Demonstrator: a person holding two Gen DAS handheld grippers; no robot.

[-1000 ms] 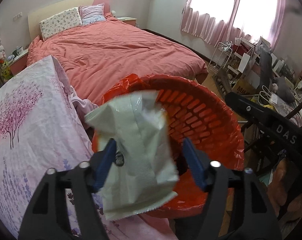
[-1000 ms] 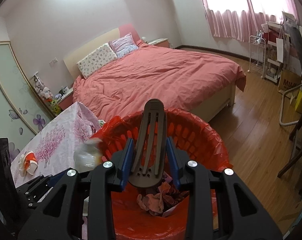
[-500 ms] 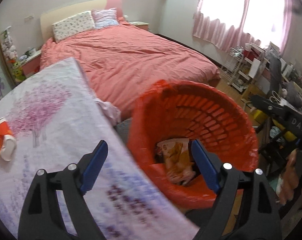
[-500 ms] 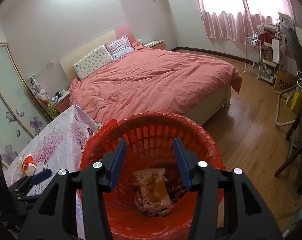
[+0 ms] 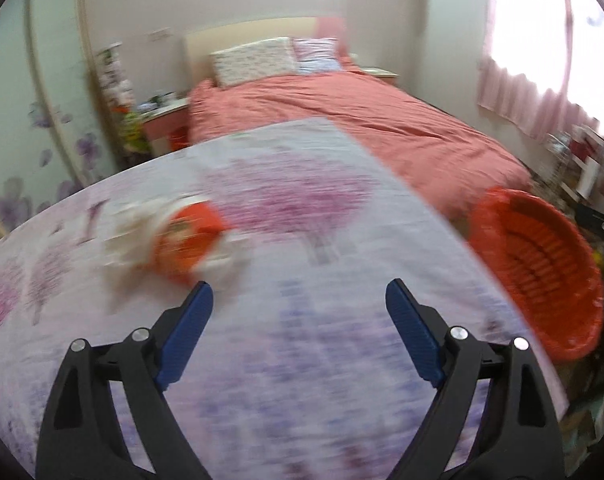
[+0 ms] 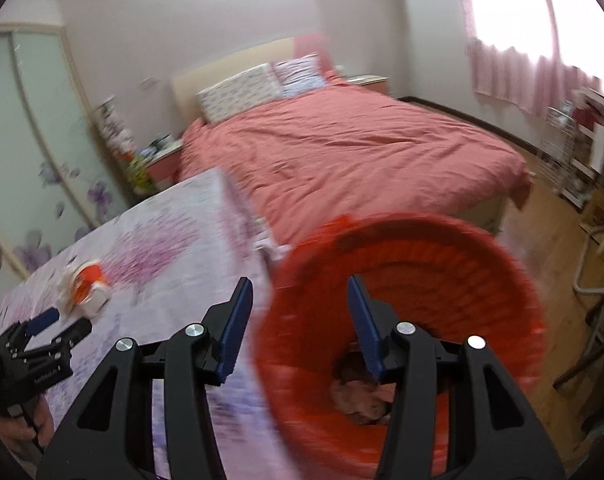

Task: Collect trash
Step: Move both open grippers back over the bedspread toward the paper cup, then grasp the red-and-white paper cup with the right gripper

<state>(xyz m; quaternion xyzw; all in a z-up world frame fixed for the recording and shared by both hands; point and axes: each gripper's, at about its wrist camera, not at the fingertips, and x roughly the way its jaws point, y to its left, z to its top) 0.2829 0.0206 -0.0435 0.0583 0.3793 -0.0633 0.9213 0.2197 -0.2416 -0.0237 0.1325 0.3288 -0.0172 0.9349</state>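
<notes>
Left hand-held gripper hangs over the tabletop with its blue pads spread wide and opening, nothing between them. Just ahead of its left pad lies a crumpled orange-and-white wrapper, blurred, resting on the floral purple-and-white cloth that covers the tabletop. Right hand-held gripper has its jaws about half apart and opening, also with nothing between them; it points at the near rim of the orange waste basket, which stands just beside the tabletop's right edge. Inside the basket, crumpled pinkish trash lies at the bottom. In the right wrist view the left gripper shows at the lower left, near the wrapper. Beyond the tabletop and basket stands a bed with a salmon-pink cover and two patterned pillows. Pink curtains hang at the bright window on the right.
</notes>
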